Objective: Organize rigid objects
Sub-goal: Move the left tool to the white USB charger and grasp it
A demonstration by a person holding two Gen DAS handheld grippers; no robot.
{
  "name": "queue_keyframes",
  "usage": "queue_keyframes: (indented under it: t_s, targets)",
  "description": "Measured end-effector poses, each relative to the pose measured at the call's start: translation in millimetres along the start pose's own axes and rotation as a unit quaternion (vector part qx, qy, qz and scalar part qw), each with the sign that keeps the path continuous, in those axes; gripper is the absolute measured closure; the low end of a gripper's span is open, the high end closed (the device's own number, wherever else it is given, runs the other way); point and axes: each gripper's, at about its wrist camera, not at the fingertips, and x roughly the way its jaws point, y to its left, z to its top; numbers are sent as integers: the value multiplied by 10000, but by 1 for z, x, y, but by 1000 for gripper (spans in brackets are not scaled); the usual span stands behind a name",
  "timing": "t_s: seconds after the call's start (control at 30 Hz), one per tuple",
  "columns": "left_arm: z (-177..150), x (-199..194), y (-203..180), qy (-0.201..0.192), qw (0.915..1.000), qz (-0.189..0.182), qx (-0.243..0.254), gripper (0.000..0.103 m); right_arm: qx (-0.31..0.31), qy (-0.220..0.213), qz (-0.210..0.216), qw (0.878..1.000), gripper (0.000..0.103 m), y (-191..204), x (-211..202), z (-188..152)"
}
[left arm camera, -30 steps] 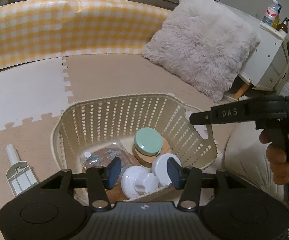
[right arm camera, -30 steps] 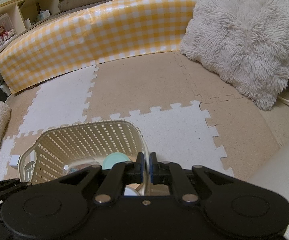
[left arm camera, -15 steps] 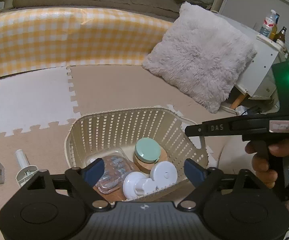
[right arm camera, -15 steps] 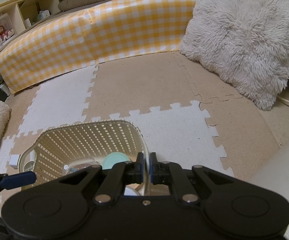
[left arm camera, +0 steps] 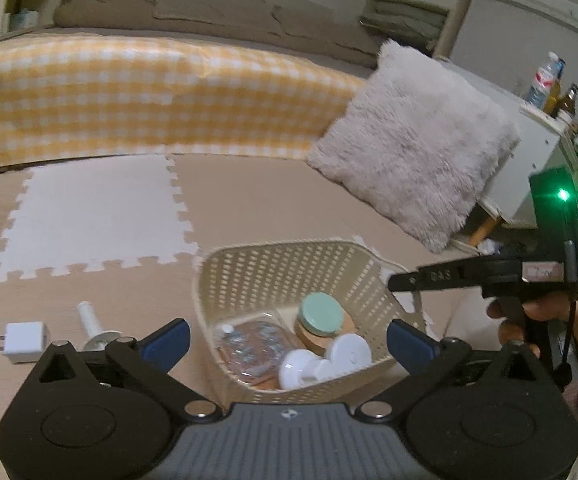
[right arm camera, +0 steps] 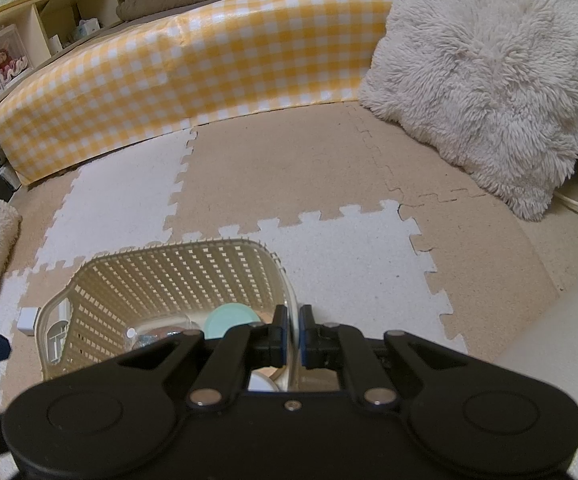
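Note:
A cream lattice basket (left arm camera: 281,250) sits on the foam mat. It holds a mint-lidded jar (left arm camera: 321,314), a clear plastic pack (left arm camera: 249,340) and two white round pieces (left arm camera: 351,352). My left gripper (left arm camera: 289,338) hovers over the basket's near edge, its jaws opening wide with nothing pressed between the pads. My right gripper (right arm camera: 293,334) is shut on the basket's right rim (right arm camera: 285,280); in the left wrist view it reaches in from the right (left arm camera: 399,282), held by a hand. A white charger cube (left arm camera: 23,342) and a white tube-shaped piece (left arm camera: 91,320) lie on the mat left of the basket.
A yellow checked bolster (left arm camera: 149,96) runs along the back of the mat. A fluffy pillow (left arm camera: 413,148) leans at the right, beside a white cabinet (left arm camera: 541,140) with bottles on top. Shelves (right arm camera: 29,32) stand at the far left.
My left gripper's jaws spread from narrow around the white pieces to wide apart, and it drew back and up from the basket. The right gripper stayed clamped on the rim.

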Motion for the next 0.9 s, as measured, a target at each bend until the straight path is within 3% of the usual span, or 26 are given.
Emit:
queue_keyframes:
  t_s: [0.2, 0.47, 0.9]
  targets:
    - [-3, -14, 25, -301, 9990, 239, -209, 0, -5, 1, -4, 10000, 97, 0, 0, 0]
    - [-13, -25, 73, -669, 9904, 1067, -575, 0, -11, -6, -8, 10000, 97, -2, -1, 0]
    - [-50, -4, 137, -691, 9723, 1969, -1050, 0, -15, 8, -14, 10000, 97, -2, -1, 1]
